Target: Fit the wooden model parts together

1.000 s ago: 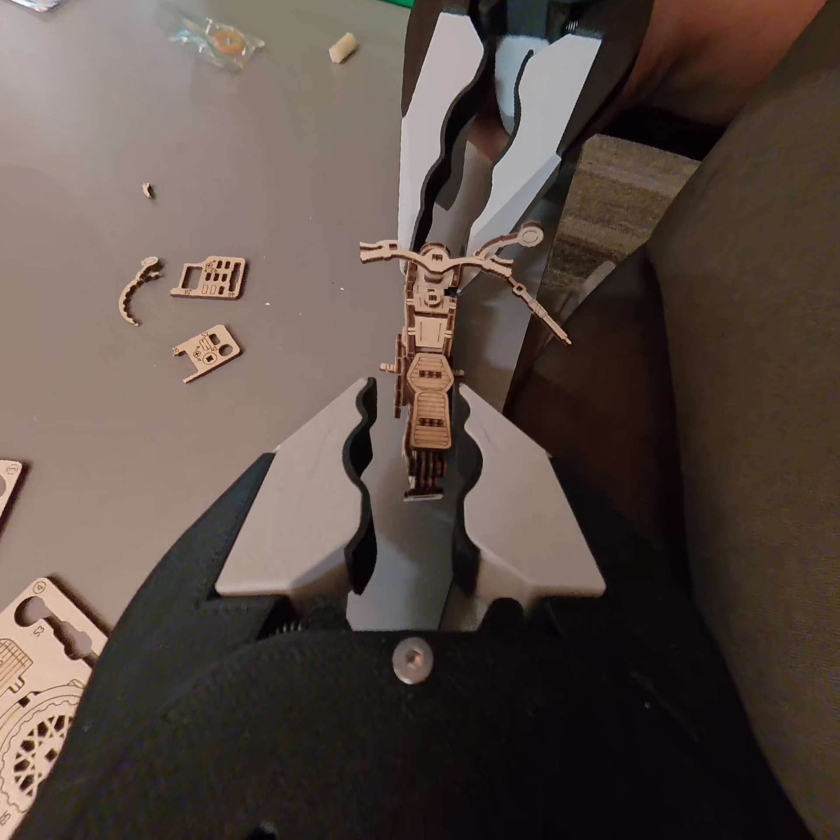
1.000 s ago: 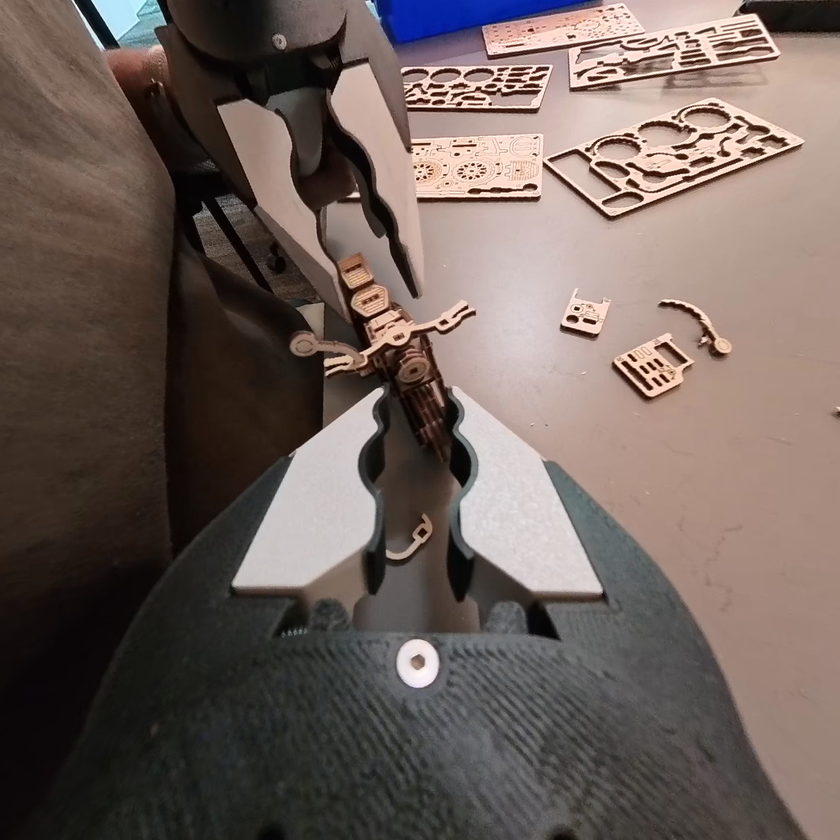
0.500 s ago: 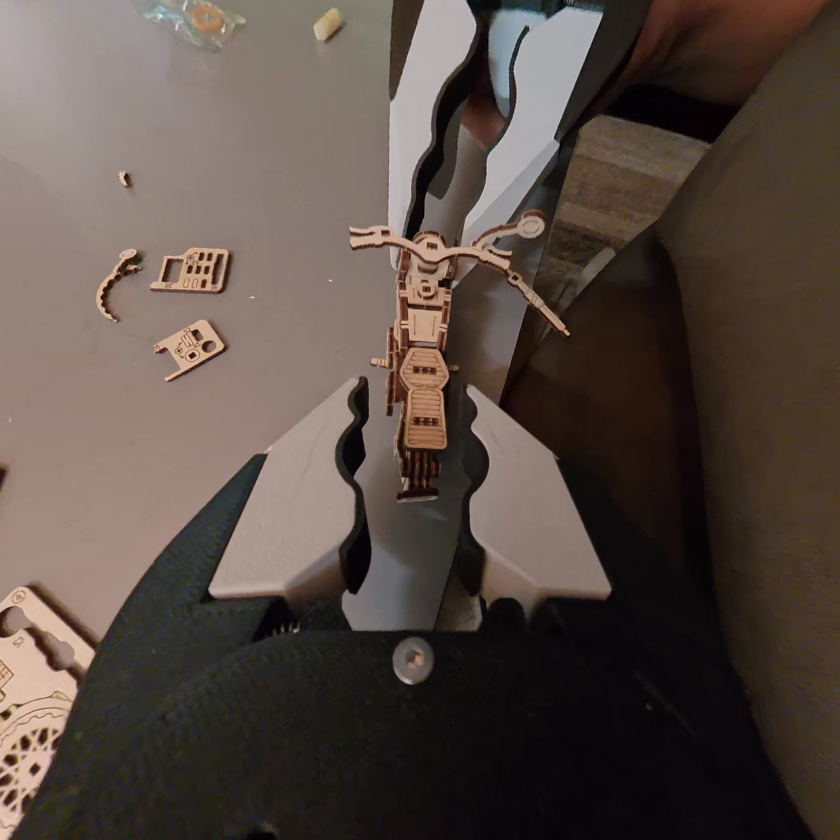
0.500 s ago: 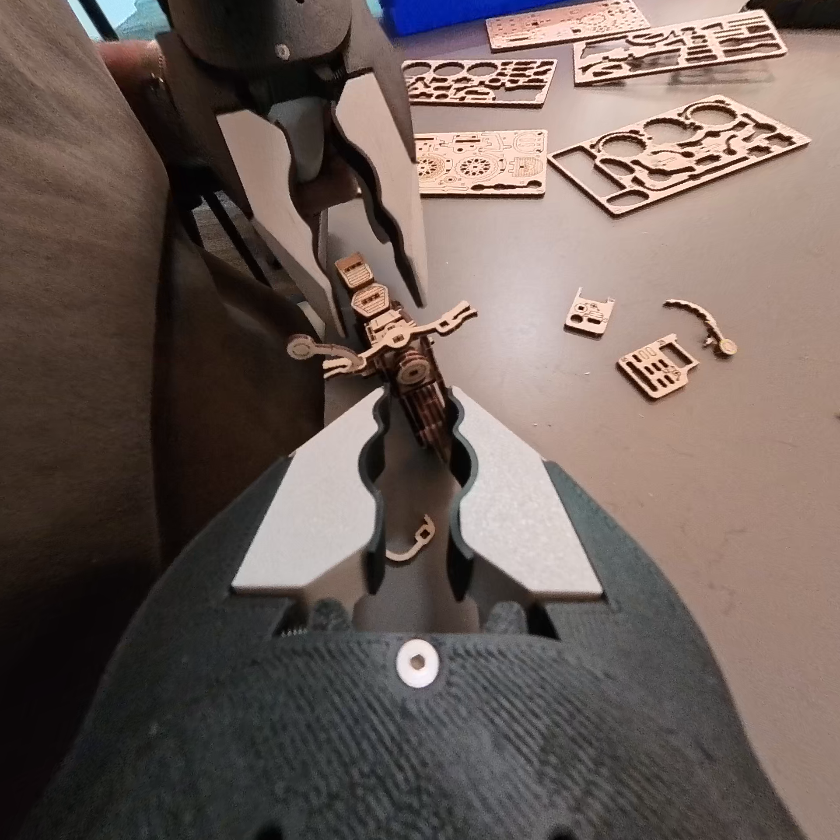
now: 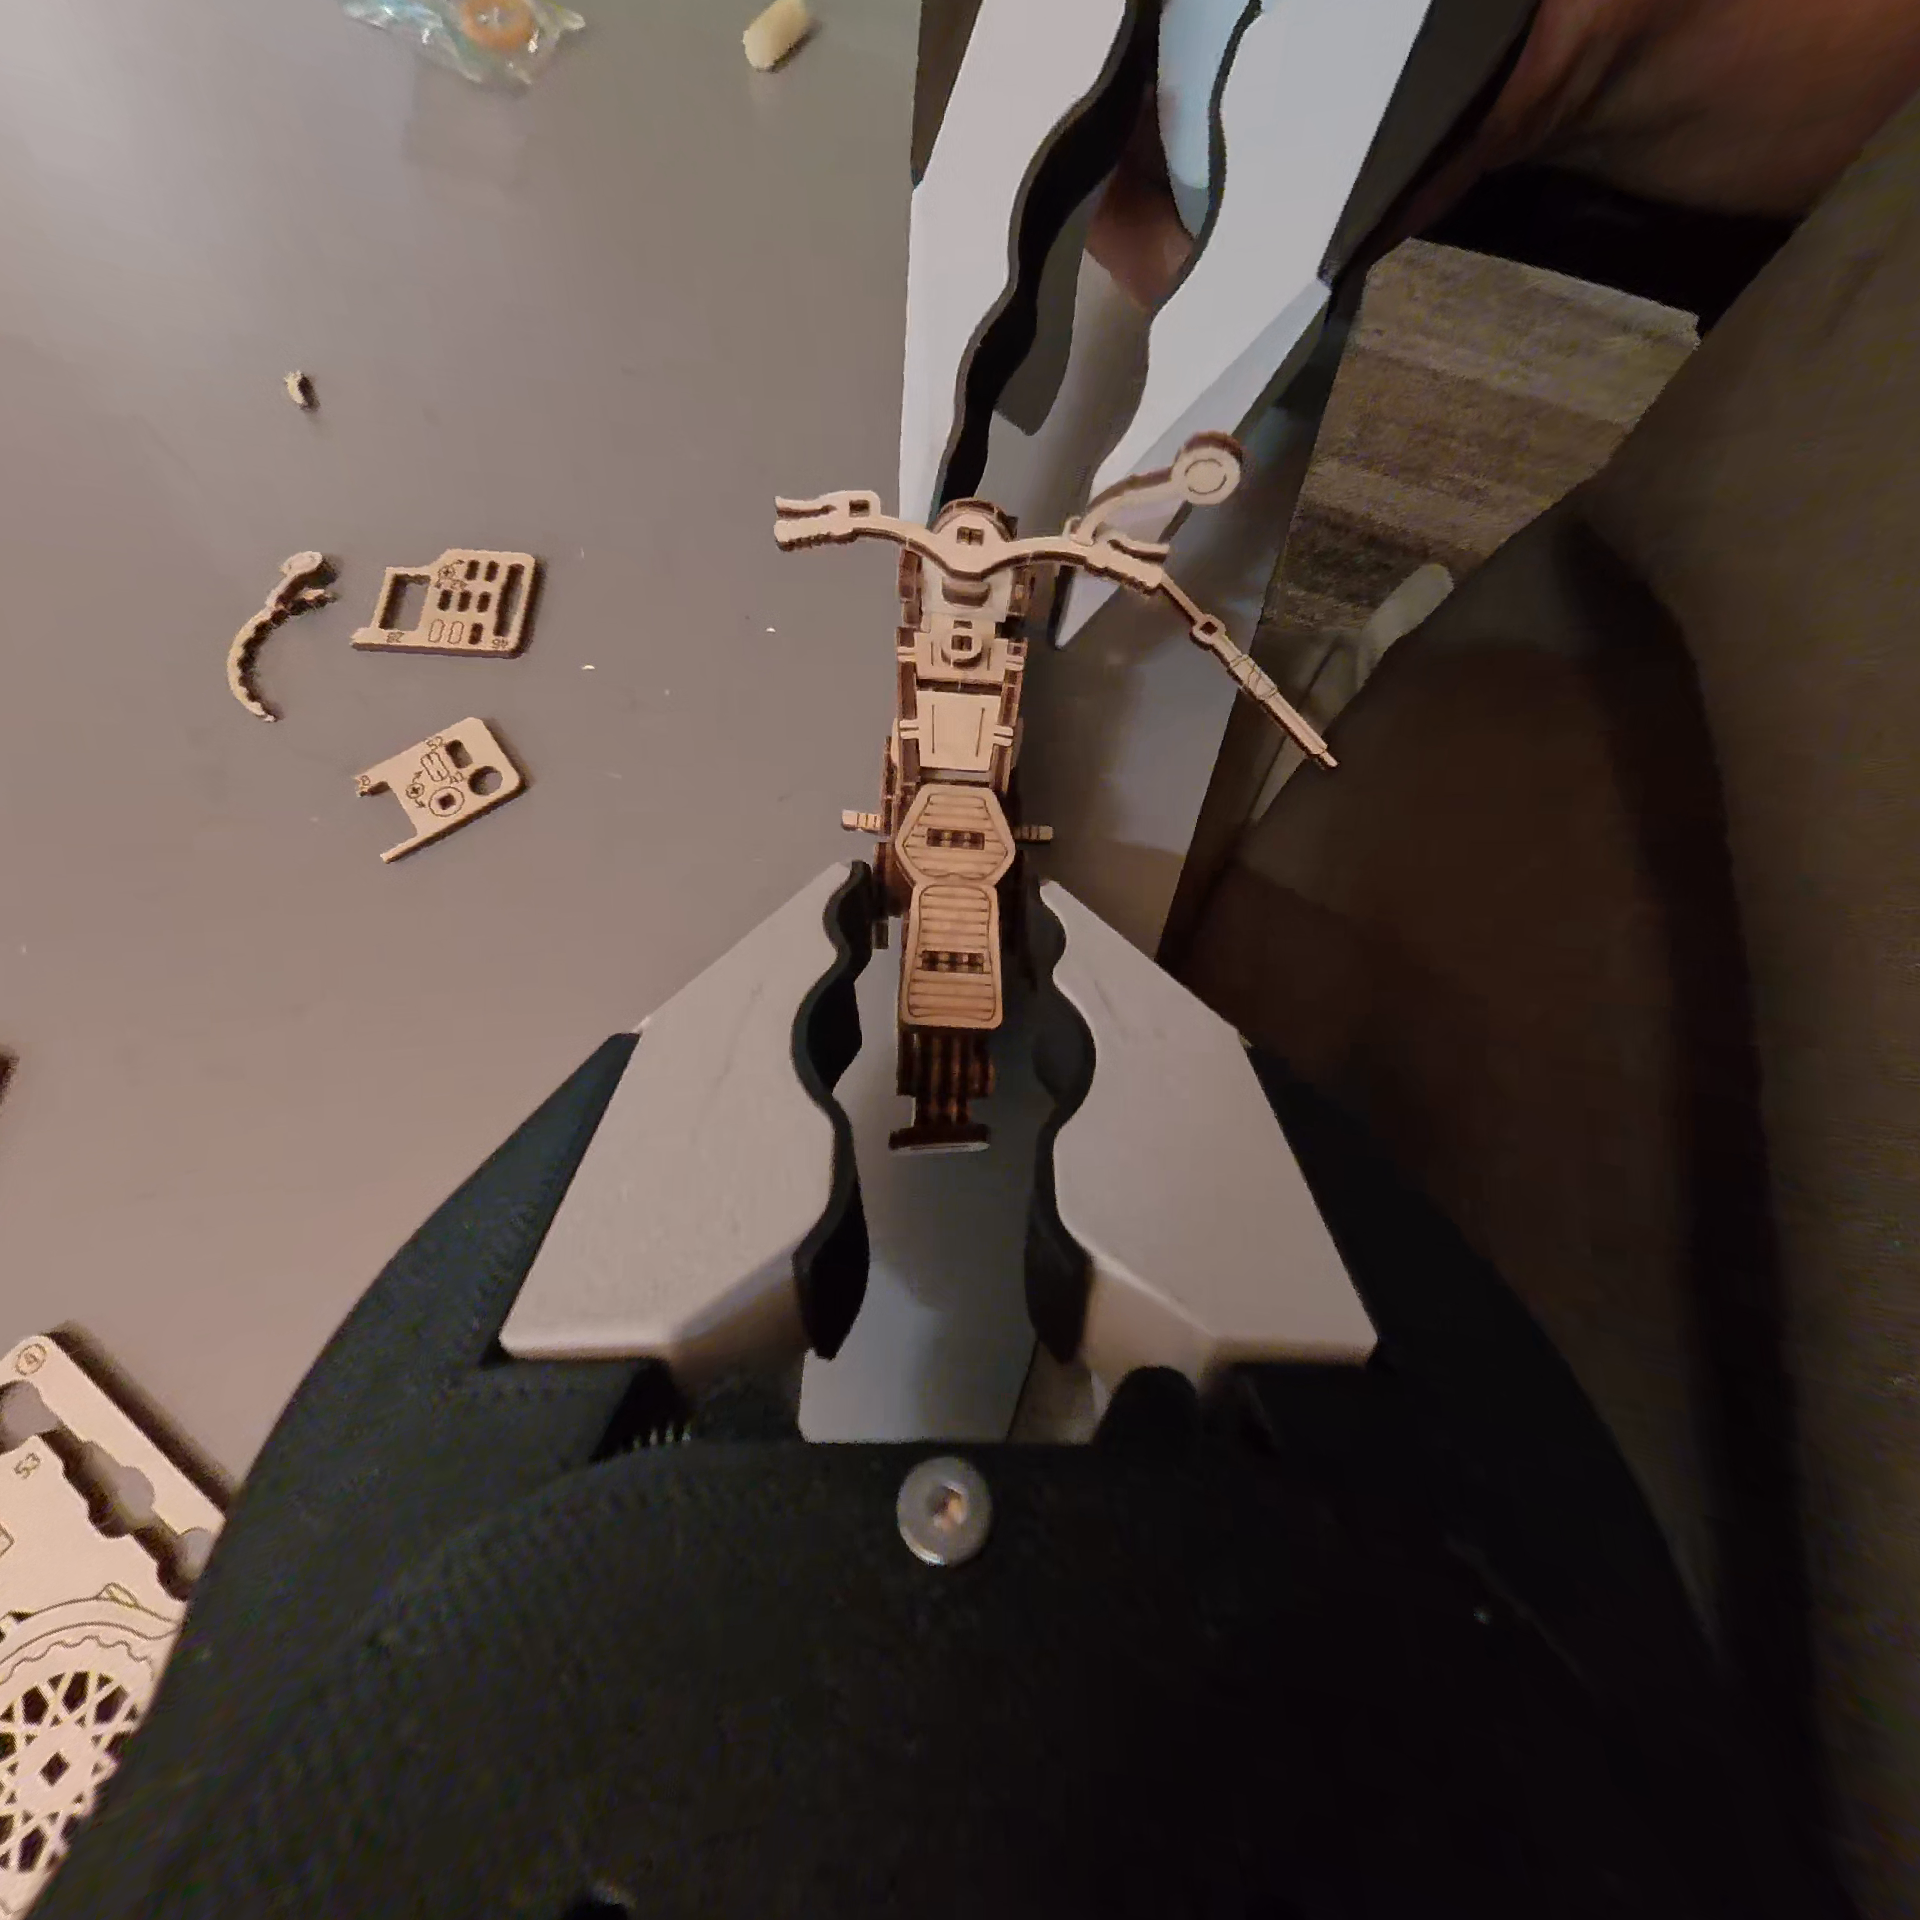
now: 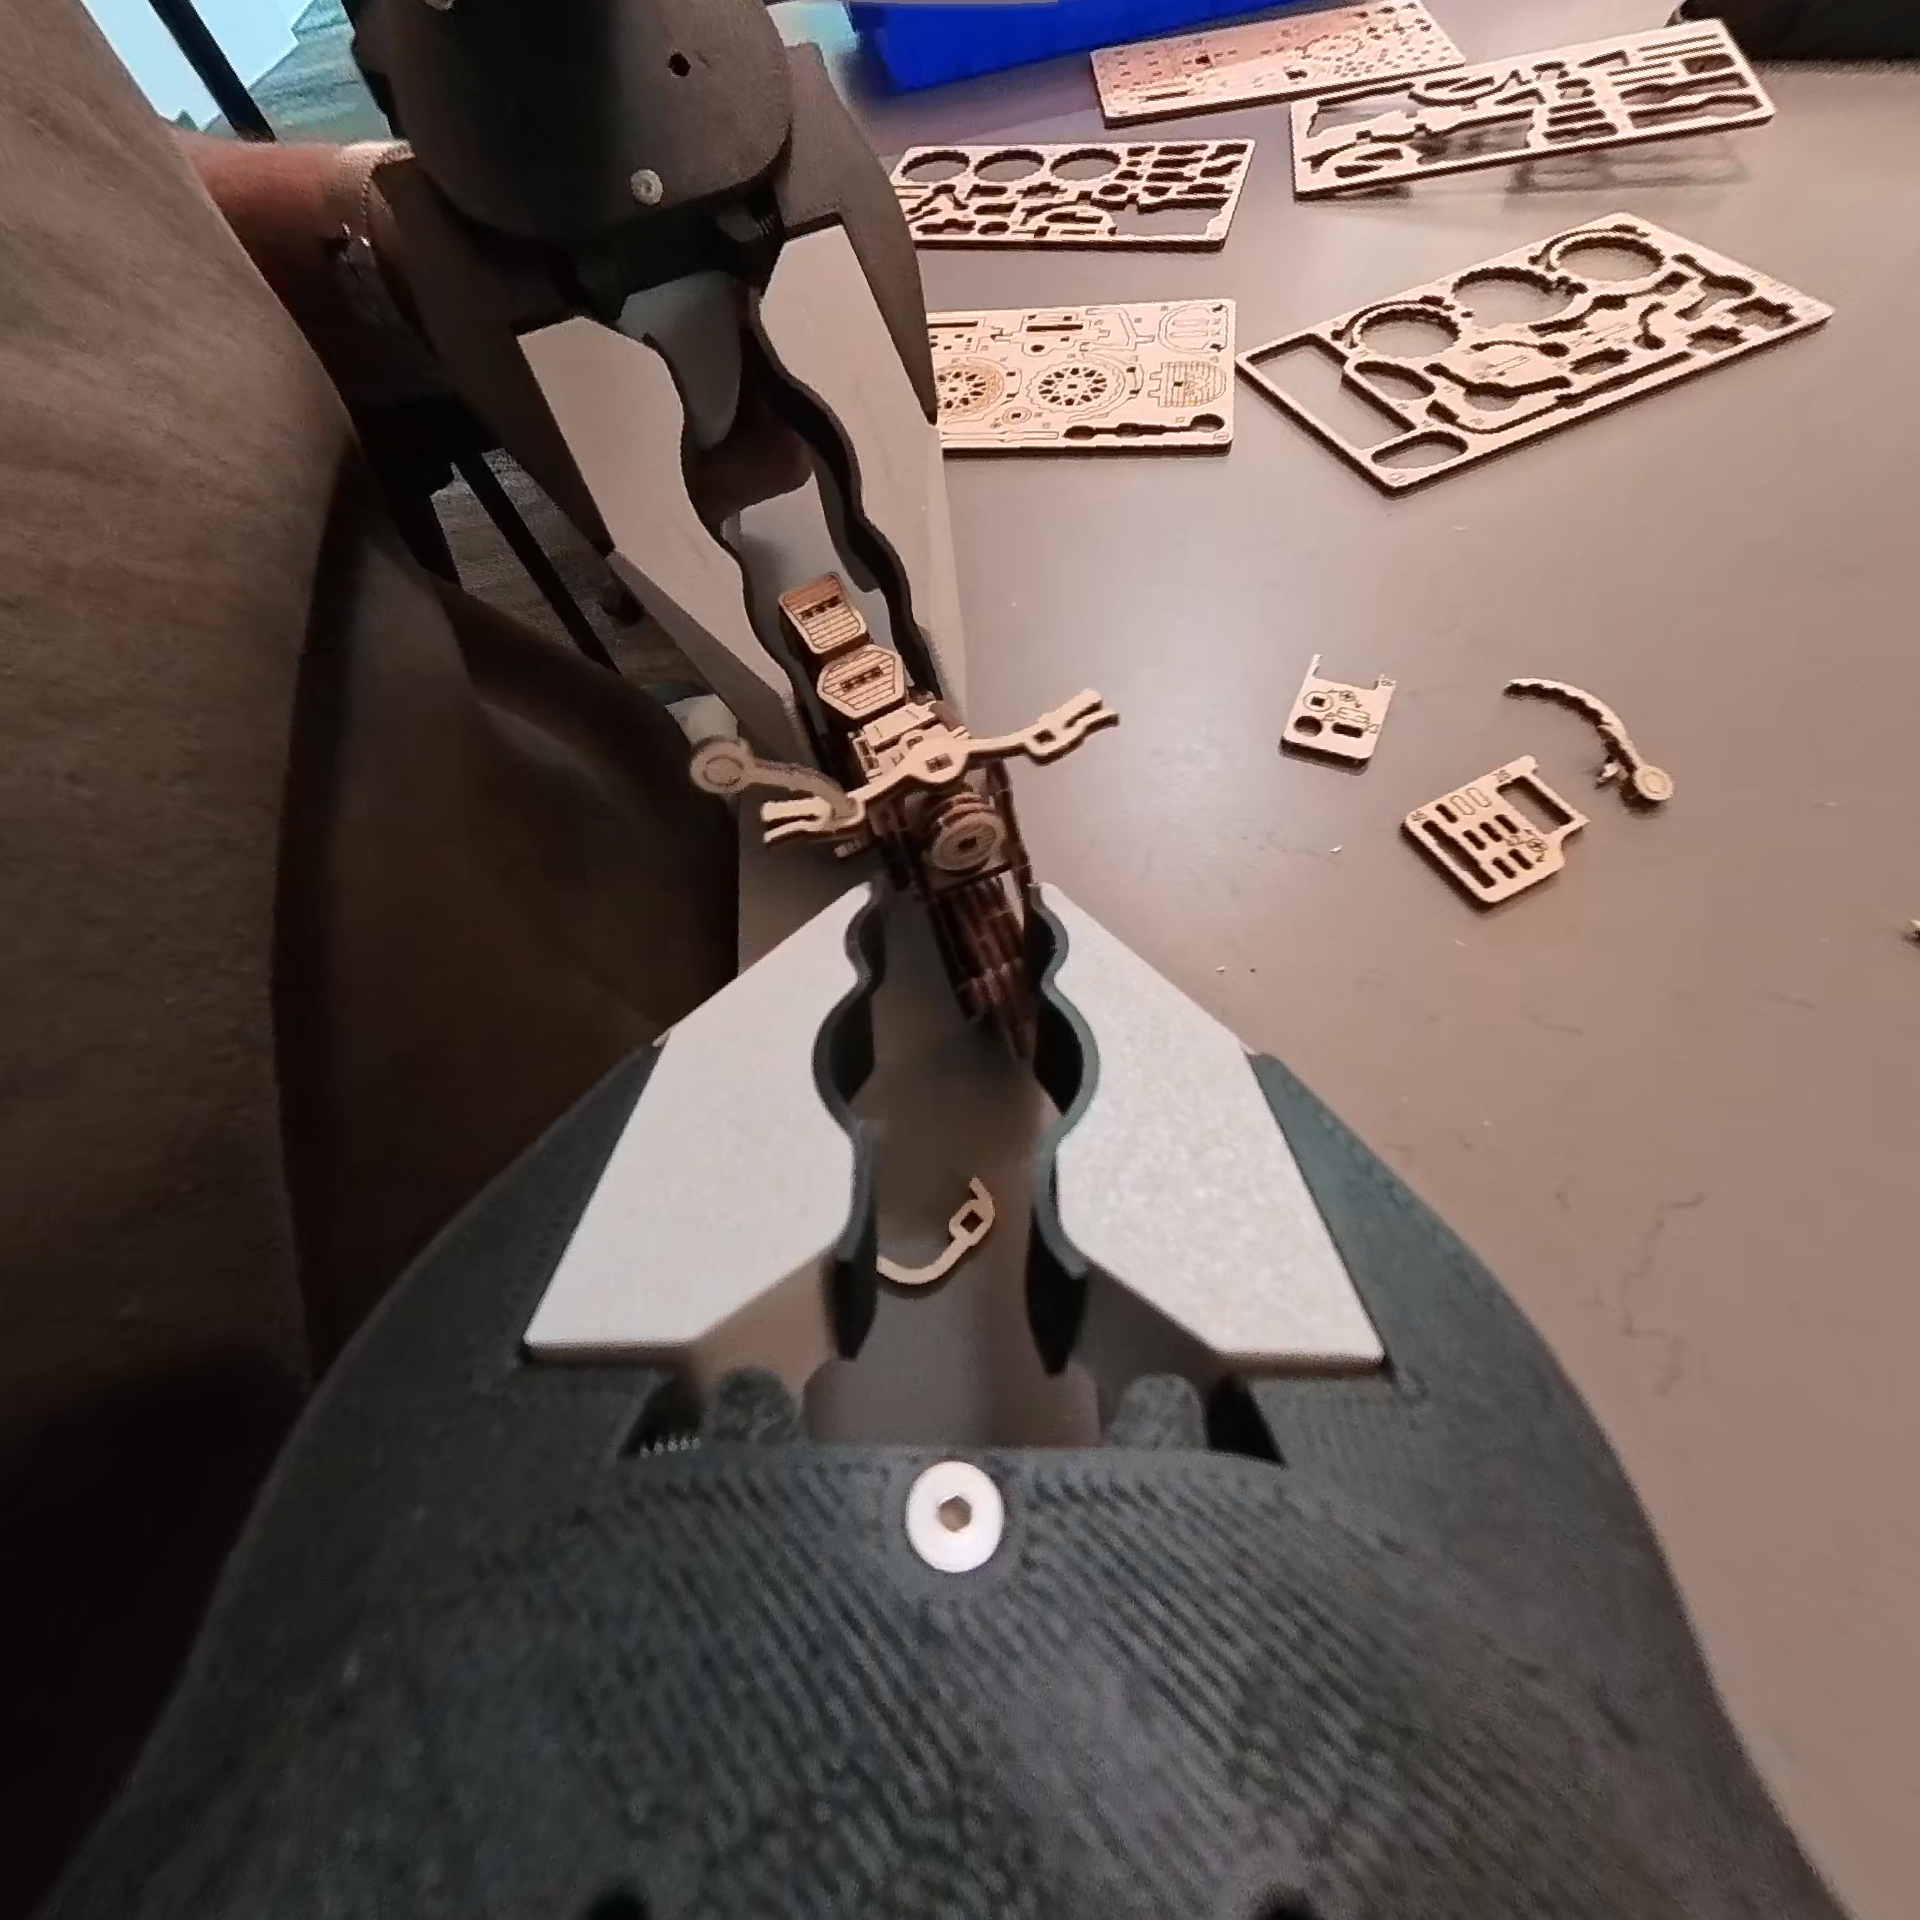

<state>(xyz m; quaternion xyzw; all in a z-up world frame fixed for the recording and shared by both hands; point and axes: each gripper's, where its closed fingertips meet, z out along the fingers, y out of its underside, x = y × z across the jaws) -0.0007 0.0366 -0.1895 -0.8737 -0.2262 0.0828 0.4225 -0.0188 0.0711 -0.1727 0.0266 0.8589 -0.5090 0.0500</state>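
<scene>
A part-built wooden motorcycle model (image 5: 951, 727) hangs between my two grippers over the near edge of the grey table (image 5: 520, 312). My left gripper (image 5: 951, 894) is shut on its rear, around the seat and back wheel. My right gripper (image 6: 956, 904) is shut on its front wheel, just below the handlebars, and faces the left gripper (image 6: 854, 686) across the model (image 6: 935, 769). In the left wrist view the right gripper (image 5: 1003, 561) comes in from the top. Loose parts lie on the table: a grille plate (image 5: 452, 618), a curved toothed piece (image 5: 265, 644) and a small plate (image 5: 447, 784).
Several punched wooden part sheets (image 6: 1081, 379) lie at the far side of the table, with a blue bin (image 6: 1039, 31) behind them. A small hook-shaped piece (image 6: 940, 1242) lies under my right gripper. Brown fabric of a person's clothing (image 5: 1662, 1039) borders the table edge. The gap from one gripper's tips to the other's is roughly 5 centimeters. My left tips are roughly 10 centimeters from the small plate (image 5: 447, 784). It is also in sight in the right wrist view (image 6: 1325, 704).
Both grippers and the model have drifted slightly over the table and back. Both grips are unchanged.
</scene>
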